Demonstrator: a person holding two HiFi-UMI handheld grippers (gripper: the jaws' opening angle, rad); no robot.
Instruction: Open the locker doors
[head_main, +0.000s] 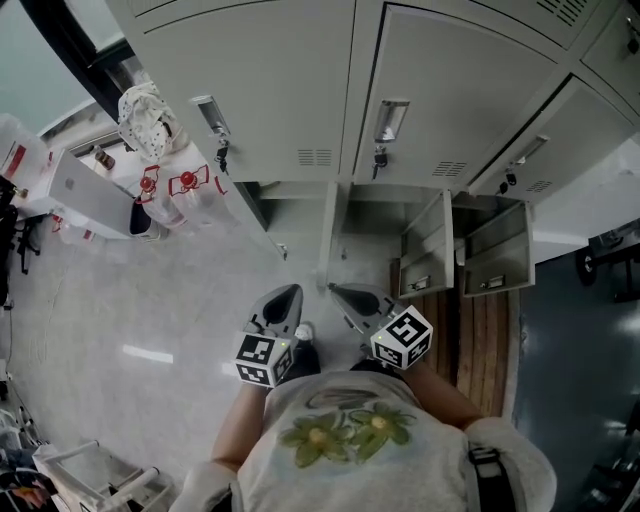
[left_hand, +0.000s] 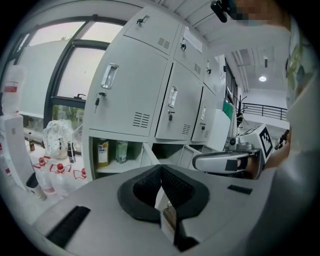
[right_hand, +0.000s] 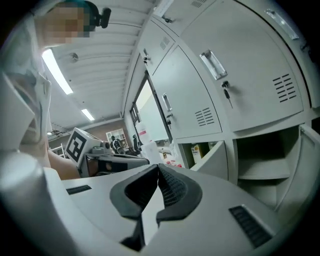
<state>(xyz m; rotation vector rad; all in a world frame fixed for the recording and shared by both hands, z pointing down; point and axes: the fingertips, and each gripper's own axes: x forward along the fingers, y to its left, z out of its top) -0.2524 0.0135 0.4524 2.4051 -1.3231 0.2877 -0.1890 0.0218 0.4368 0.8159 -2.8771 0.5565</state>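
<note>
Standing before the bank of grey lockers (head_main: 300, 100), the person holds both grippers close to the body, well short of the metal. From the head view the whole front reads at once. The middle-row doors (head_main: 455, 95) are shut flat, each with a recessed handle (head_main: 390, 120) and a key (head_main: 379, 158) hanging in its lock. Below them the lower doors (head_main: 428, 250) are swung out toward the room, two of them over a strip of wooden floor (head_main: 480, 340). That view cannot look into the compartments.

The left gripper view can: on the shelf behind the leftmost open door stand two cartons (left_hand: 102, 152). It also shows a big window (left_hand: 65, 75) left of the lockers, with red-capped water bottles (left_hand: 50, 175) below it. The right gripper view looks from the other side and shows a shelf (right_hand: 262, 170) inside the nearest open compartment and ceiling lights (right_hand: 55, 70) overhead.

The left gripper (head_main: 285, 295) has its jaws pressed together with nothing between them. The right gripper (head_main: 338, 292) likewise has its jaws closed on nothing. Both point at the lockers. The open lower doors lie ahead of the tips and the closed doors stand above them, and neither gripper touches any door.
</note>
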